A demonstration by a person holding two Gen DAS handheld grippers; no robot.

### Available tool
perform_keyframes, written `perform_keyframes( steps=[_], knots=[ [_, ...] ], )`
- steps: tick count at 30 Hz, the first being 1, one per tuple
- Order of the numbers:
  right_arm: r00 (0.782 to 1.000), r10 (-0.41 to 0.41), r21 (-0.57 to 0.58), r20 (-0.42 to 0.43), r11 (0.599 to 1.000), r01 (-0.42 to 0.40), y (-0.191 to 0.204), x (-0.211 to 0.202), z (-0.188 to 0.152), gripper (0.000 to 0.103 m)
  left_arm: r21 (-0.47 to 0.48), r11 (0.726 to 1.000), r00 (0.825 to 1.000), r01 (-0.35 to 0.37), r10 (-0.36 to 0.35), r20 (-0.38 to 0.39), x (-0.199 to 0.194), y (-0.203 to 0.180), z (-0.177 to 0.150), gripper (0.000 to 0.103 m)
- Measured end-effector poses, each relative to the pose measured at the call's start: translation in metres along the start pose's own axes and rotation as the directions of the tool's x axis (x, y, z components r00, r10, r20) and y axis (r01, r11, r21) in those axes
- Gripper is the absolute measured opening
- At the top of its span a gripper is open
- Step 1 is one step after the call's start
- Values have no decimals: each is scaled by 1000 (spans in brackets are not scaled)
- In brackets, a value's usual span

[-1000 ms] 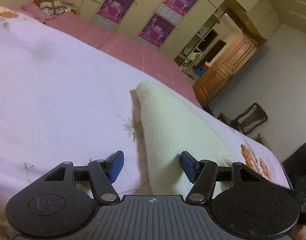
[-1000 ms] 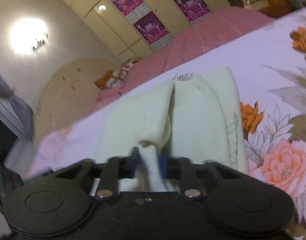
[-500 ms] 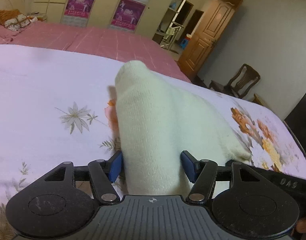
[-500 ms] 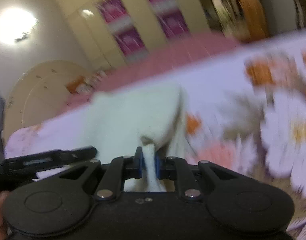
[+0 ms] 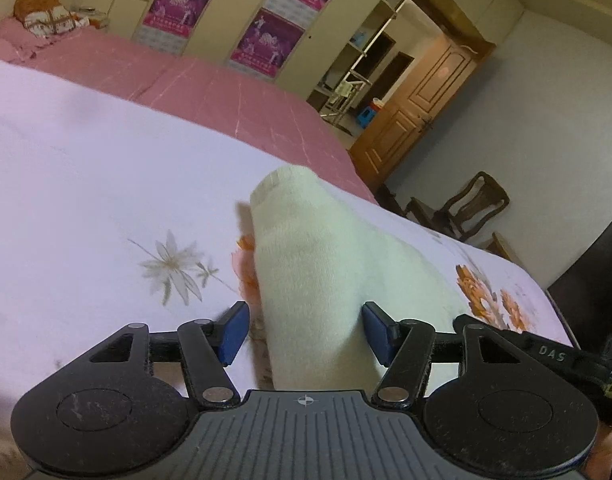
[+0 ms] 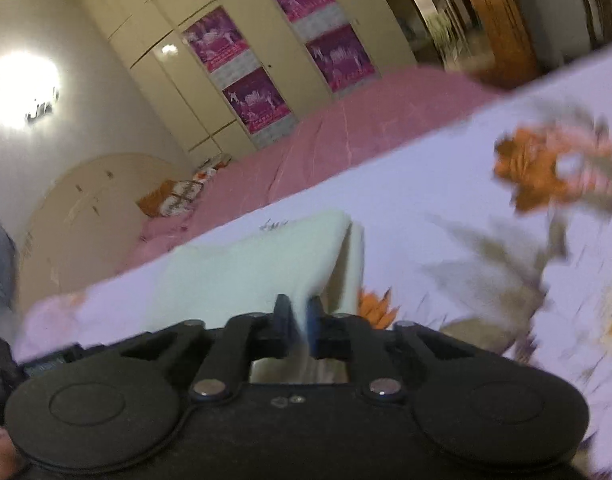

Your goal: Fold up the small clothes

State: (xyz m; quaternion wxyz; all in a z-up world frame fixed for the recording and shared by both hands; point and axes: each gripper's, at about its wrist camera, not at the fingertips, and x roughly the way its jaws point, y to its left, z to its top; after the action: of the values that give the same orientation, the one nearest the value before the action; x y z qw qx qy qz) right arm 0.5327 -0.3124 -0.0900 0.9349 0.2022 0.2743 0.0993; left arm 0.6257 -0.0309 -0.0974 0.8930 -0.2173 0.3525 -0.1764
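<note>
A pale cream knitted garment point(image 5: 326, 272) lies folded on the white floral bedsheet point(image 5: 86, 200). My left gripper point(image 5: 304, 332) is open, its blue pads on either side of the garment's near end without pinching it. In the right wrist view my right gripper point(image 6: 299, 324) is shut on an edge of the same cream garment point(image 6: 246, 268) and holds that edge lifted a little off the sheet. The right gripper's body shows at the right edge of the left wrist view point(image 5: 546, 354).
A pink bed cover point(image 5: 194, 84) lies beyond the floral sheet, with pillows point(image 5: 46, 20) at its far end. Wardrobes with purple posters point(image 5: 262, 40) line the wall. A wooden door point(image 5: 418, 108) and a wooden chair point(image 5: 470, 204) stand off the bed's right side.
The right gripper, still shut on the garment's edge, has swung leftward and lowered, flattening the cloth. The left gripper has stayed open around the garment's end and tilted slightly.
</note>
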Motion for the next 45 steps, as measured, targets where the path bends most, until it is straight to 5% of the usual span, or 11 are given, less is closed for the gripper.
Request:
perform_keyframes(
  steps=[6, 10, 18, 21, 29, 35, 45],
  knots=[
    [999, -32, -16, -35, 999, 32, -1, 10, -6, 8, 58, 998, 999, -33, 34, -11, 11, -9, -4, 62],
    [999, -38, -18, -27, 999, 38, 1, -6, -1, 20, 88, 995, 999, -48, 49, -4, -5, -18, 0, 62],
    [1000, -16, -155, 15, 988, 18, 31, -44, -18, 19, 192, 978, 996, -75, 82, -28, -31, -36, -30, 62],
    [994, -106, -243, -34, 966, 94, 35, -30, -33, 16, 190, 978, 995, -87, 95, -32, -29, -34, -36, 62],
    [993, -112, -214, -32, 971, 103, 31, -42, -30, 17, 212, 972, 993, -98, 110, -46, -47, -35, -49, 62],
    [998, -45, -253, -47, 967, 32, 45, -74, -59, 18, 208, 972, 992, -110, 120, -39, -72, -38, -73, 62],
    [992, -92, -335, -83, 940, 59, 49, -109, -107, 18, 309, 941, 987, -138, 158, -41, -112, -47, -109, 62]
  ],
)
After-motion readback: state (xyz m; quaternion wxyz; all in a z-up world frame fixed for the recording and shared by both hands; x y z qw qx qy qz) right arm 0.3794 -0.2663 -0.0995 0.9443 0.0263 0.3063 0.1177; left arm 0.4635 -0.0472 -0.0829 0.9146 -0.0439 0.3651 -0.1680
